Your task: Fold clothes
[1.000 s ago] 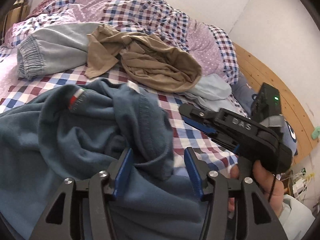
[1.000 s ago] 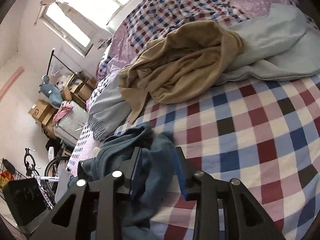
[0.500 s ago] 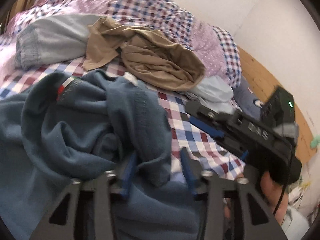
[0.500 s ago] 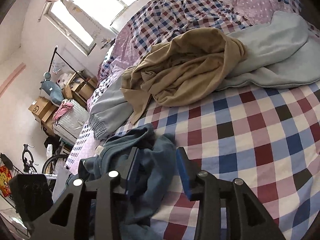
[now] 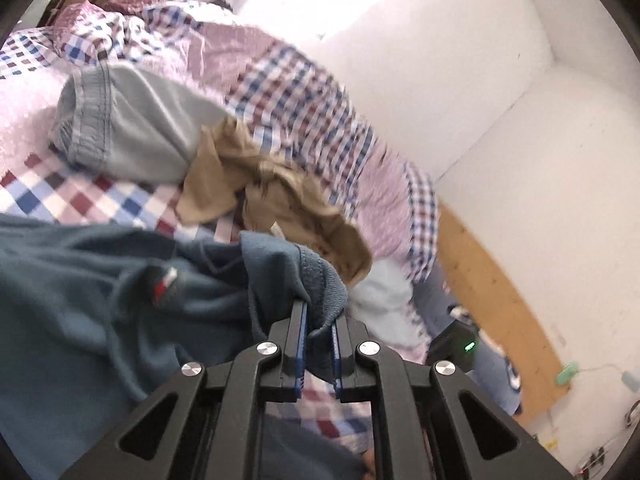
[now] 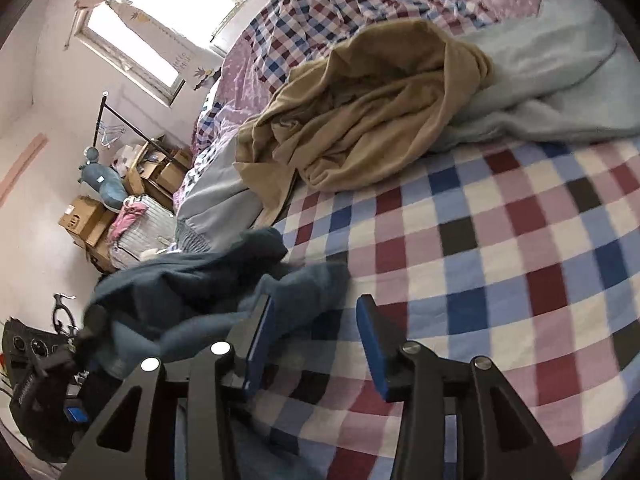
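A bunched blue sweatshirt [image 5: 100,300] lies crumpled at the near edge of a bed [image 6: 500,260] covered in a checked sheet, 1 ribbed fold of it pinched between the closed fingers of the left gripper [image 5: 318,322]. The garment looks thick, soft and limp, a knit that will sag and drag rather than hold any shape, so a grip on a seam, cuff or hem is likely to serve better than a fistful of the middle. A small red, white and blue label [image 5: 162,282] shows on its upper face. Further toward the head of the bed sit 2 other garments, a pale grey-blue piece with a gathered waistband [image 5: 120,132] and a tan one [image 6: 372,120] heaped against it, neither folded. To the right, the right gripper [image 6: 316,340] stands with its jaws apart and nothing clamped, its left finger touching the sweatshirt's loose edge over the checked sheet. A second hold on that edge would let the cloth be spread flat.
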Motion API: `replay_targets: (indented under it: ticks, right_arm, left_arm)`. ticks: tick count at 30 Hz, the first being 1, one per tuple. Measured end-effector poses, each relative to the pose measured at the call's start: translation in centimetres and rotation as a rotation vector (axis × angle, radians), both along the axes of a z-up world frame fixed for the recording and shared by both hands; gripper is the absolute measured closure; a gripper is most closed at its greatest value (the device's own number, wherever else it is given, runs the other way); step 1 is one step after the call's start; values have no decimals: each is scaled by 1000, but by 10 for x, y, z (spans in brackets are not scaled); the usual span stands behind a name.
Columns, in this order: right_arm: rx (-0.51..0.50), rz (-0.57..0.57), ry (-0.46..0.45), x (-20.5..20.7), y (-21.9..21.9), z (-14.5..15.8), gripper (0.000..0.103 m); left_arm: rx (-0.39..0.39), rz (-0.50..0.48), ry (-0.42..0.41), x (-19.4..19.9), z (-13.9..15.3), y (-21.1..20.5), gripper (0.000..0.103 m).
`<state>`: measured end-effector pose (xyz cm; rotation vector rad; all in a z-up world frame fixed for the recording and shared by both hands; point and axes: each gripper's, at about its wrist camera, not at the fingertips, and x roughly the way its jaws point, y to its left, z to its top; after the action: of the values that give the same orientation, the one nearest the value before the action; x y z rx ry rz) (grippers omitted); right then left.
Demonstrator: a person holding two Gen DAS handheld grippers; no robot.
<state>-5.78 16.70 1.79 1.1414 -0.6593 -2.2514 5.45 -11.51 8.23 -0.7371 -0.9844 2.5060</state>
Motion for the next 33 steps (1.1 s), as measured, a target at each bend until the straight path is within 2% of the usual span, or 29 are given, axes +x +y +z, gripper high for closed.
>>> replay_targets:
  ticks: [2, 5, 9, 12, 13, 17, 25, 27, 28, 29, 31, 33]
  right_arm:
    - [-11, 5, -14, -2, -2, -3, 57]
    - [33, 27, 20, -2, -12, 1, 57]
    - [166, 128, 116, 4, -39, 10, 56]
    - [292, 234, 214, 19, -68, 16, 48]
    - [306, 255, 232, 23, -74, 16, 47]
    - [306, 318, 283, 36, -94, 18, 46]
    - [244, 419, 350, 57, -127, 28, 47]
    - [228, 444, 367, 62, -136, 31, 56]
    - [220, 457, 375, 65, -140, 32, 70]
    - [229, 521, 394, 74, -149, 34, 84]
    - [247, 651, 431, 93, -168, 37, 90]
    - [245, 786, 434, 111, -184, 34, 90]
  left_arm:
    - [16, 32, 30, 4, 7, -15, 94]
    - [35, 102, 73, 12, 19, -42, 94]
    - [45, 226, 86, 22, 25, -86, 94]
    - [71, 316, 60, 29, 20, -116, 94]
    - [82, 344, 49, 31, 18, -126, 94]
    - [65, 405, 10, 36, 10, -151, 94]
    - [-8, 417, -141, 30, -13, -163, 94]
    - [-25, 434, -168, 30, -16, -165, 94]
    - [-32, 448, -183, 31, -17, -167, 94]
    - [-34, 464, -200, 32, -19, -171, 94]
    - [-30, 498, -236, 34, -24, -178, 94]
    - [-11, 528, -276, 36, -32, -187, 94]
